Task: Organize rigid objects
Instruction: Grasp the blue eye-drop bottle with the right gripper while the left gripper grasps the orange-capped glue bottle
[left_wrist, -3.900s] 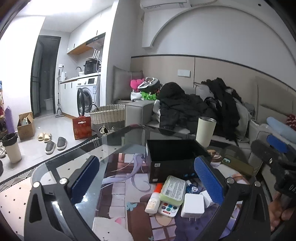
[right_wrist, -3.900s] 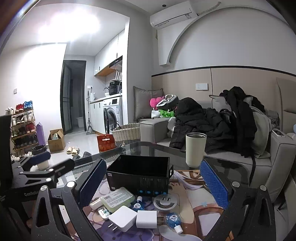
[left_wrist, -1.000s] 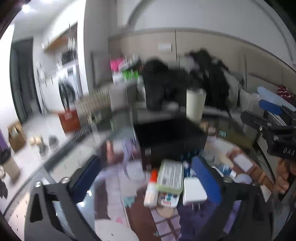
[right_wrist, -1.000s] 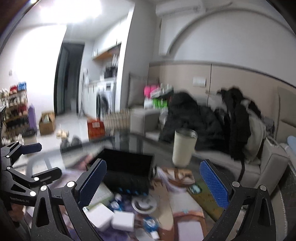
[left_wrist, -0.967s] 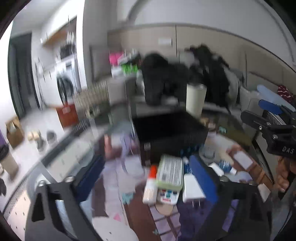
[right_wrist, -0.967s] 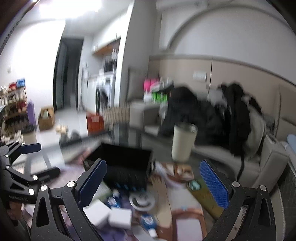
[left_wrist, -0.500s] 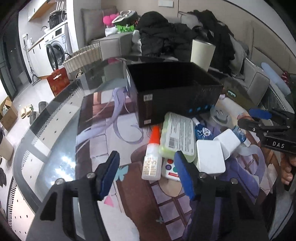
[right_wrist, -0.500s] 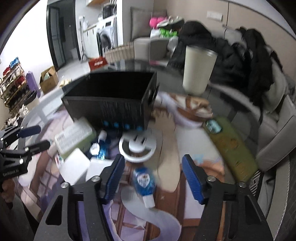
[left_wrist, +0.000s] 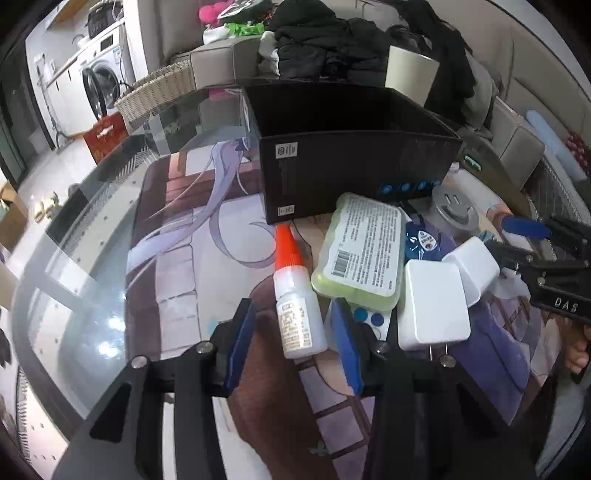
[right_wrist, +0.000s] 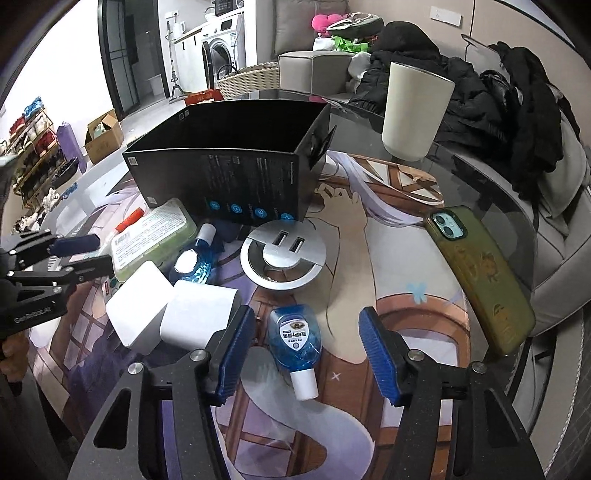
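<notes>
A black open box (left_wrist: 351, 147) (right_wrist: 229, 158) stands on the glass table. In front of it lie a white glue bottle with an orange cap (left_wrist: 297, 302), a green case (left_wrist: 364, 253), two white chargers (left_wrist: 432, 310) (right_wrist: 199, 321) and blue bottles (right_wrist: 295, 339). My left gripper (left_wrist: 297, 339) is open, its blue pads either side of the glue bottle's base, not touching. My right gripper (right_wrist: 306, 350) is open, its pads either side of a blue bottle lying flat, with gaps on both sides.
A cream cup (right_wrist: 415, 114) stands behind the box. A round silver socket plate (right_wrist: 282, 254) and a phone in a green case (right_wrist: 480, 273) lie on the printed mat. A sofa with dark clothes (right_wrist: 461, 92) is behind the table.
Both grippers have dropped from high above the table down to the objects and narrowed. The left now straddles the glue bottle, the right straddles the blue bottle.
</notes>
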